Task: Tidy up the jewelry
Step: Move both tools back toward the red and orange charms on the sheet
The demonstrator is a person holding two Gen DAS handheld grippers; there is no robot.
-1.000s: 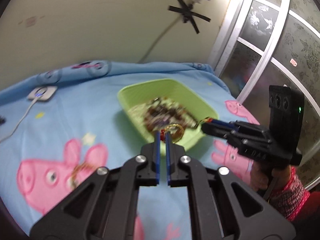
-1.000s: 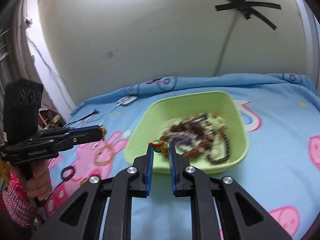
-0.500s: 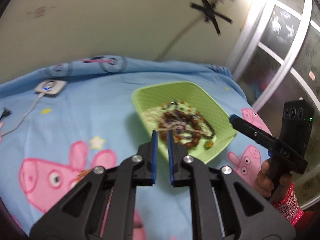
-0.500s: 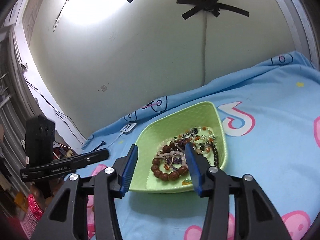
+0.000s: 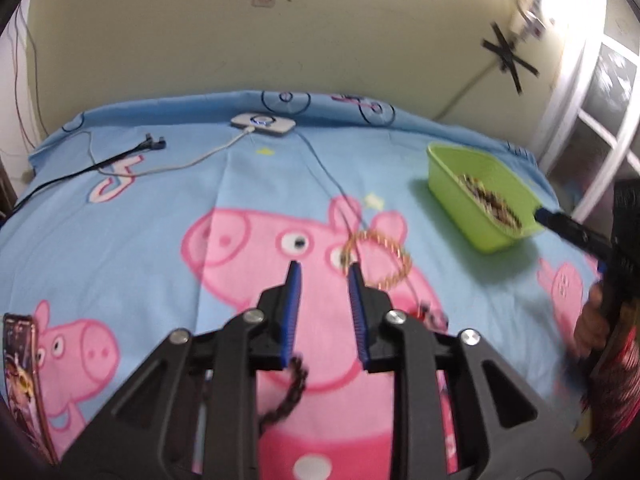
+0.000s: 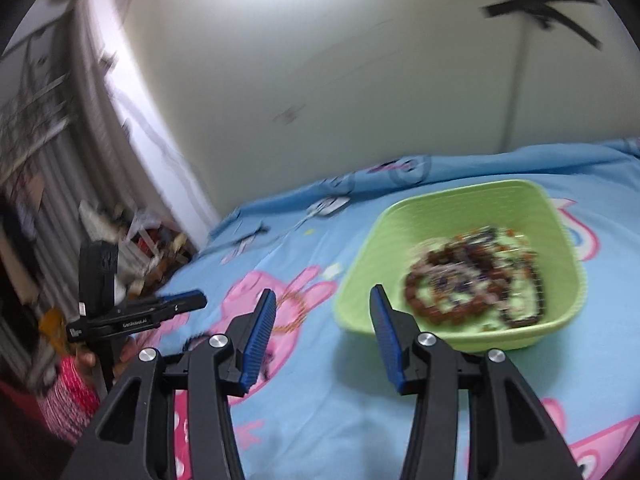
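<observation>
Though blur smears the jewelry [image 6: 472,276] in the basket [image 6: 560,216], both tongs gape empty

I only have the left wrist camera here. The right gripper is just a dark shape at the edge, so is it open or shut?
Observer: The right gripper is open; its jaws have just been opening, with nothing between them.
Operator: Where is it aimed?
Observer: At the blue blanket, just left of the green basket.
Operator: What's in the basket?
Observer: A heap of brown beaded bracelets, with a darker strand along its right side.
</observation>
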